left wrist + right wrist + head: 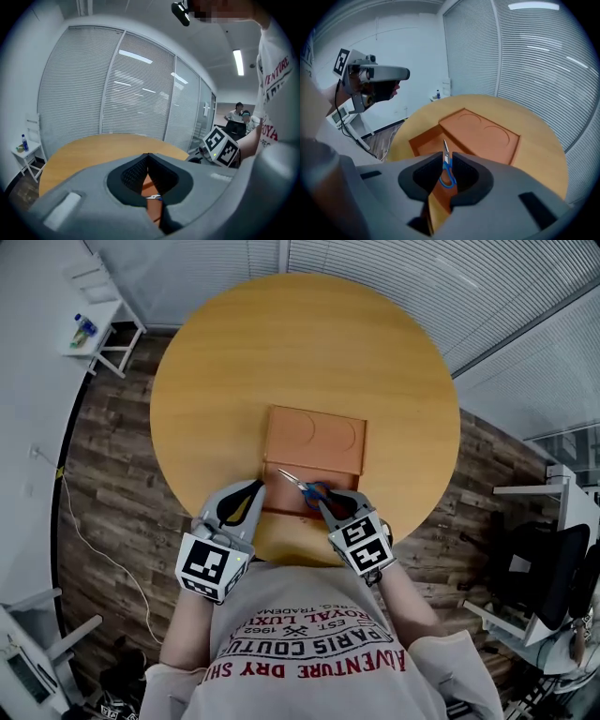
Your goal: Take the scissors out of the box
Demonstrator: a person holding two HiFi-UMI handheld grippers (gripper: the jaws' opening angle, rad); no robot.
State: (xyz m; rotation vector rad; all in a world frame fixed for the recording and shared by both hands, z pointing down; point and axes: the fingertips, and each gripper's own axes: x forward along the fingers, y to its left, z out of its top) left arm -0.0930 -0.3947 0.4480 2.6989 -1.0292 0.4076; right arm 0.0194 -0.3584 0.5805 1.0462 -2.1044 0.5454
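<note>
**Scissors lie in the open box, framed by our right jaws**

We work at a round wooden table [281, 343] with a smooth, pale orange-brown top. It stands on a dark plank floor [112, 474]. White slatted blinds [394, 277] close the room from 12 to 2 o'clock. At 10 o'clock a small white side table [98, 334] carries a bottle [84, 329]. A thin cable [89, 531] trails over the floor at 8 o'clock, and a black chair [548, 568] stands at 4 o'clock.

The orange box [286, 503] sits toward the table's 6 o'clock edge. Its lid [314, 437], embossed with two circles, covers the 12 o'clock part, and the 6 o'clock part lies open. The scissors [300, 484] rest flat in that open part. Their blue handles are toward 4 o'clock and their blades point to 10 o'clock.

Our right gripper [327, 504] hangs over the box's 5 o'clock corner with its jaws spread. In the right gripper view the blue handles show in the gap, and the pads do not press on them. Our left gripper [257, 487] sits just beside the box's 7 o'clock corner. Its jaws are pressed together at the tips and pinch nothing. We cannot tell whether it touches the box wall.

From 9 o'clock through 12 to 3 the tabletop is bare wood out to its rim. Only a narrow strip of wood shows between the box's near wall and the 6 o'clock edge, where both grippers crowd in.
</note>
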